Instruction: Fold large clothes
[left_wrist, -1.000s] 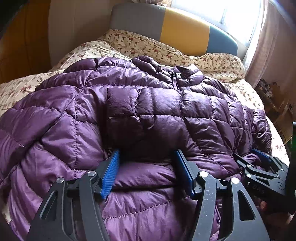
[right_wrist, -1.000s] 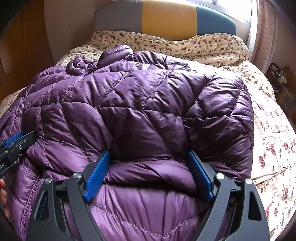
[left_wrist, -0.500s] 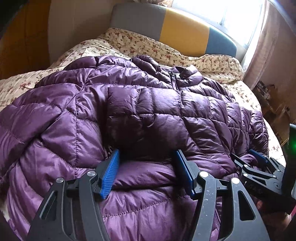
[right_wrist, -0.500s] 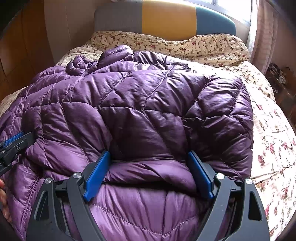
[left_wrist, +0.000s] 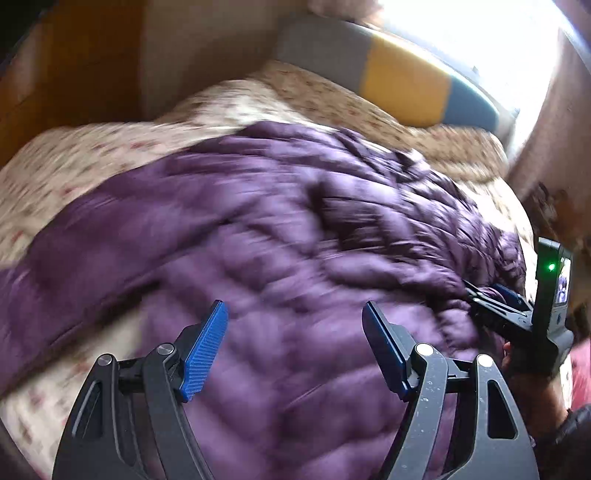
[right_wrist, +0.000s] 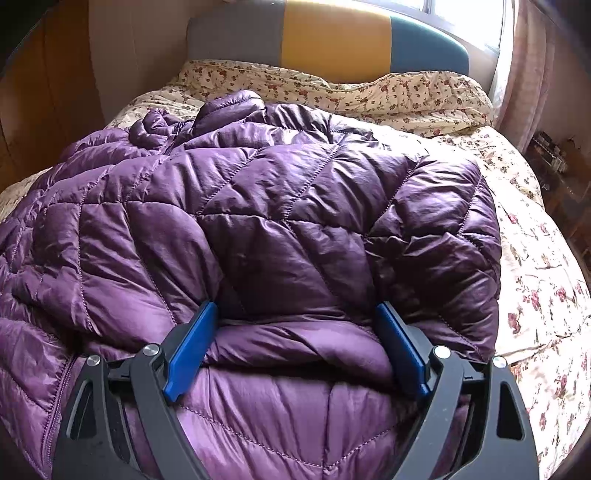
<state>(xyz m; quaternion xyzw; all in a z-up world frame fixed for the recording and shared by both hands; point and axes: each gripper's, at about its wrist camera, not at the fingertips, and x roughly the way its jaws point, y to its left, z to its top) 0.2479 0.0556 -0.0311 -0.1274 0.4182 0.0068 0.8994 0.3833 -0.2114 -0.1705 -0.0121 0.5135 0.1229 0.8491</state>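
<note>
A purple quilted down jacket (right_wrist: 277, 203) lies spread on the bed, its lower part folded up over itself. My right gripper (right_wrist: 295, 306) stands wide, both blue pads pressing the sides of a thick puffy fold at the near hem; its jaws are easing apart slightly. The left wrist view is blurred by motion. There my left gripper (left_wrist: 292, 306) hovers above the jacket (left_wrist: 277, 221) with its jaws opening and nothing pinched between the pads. The right gripper (left_wrist: 487, 290) shows at that view's right edge, on the jacket's edge, held by a hand (left_wrist: 517, 358).
The bed wears a floral cover (right_wrist: 535, 295) that shows around the jacket on the left (left_wrist: 92, 158) and right. A grey, yellow and blue headboard (right_wrist: 332, 37) stands behind, under a bright window. A cluttered shelf (right_wrist: 550, 155) is at the right; wooden panels are at the left.
My left gripper has let go of the jacket fold, opened wider and swung up and away to the left, leaving the right wrist view. The right gripper has stayed put on its fold.
</note>
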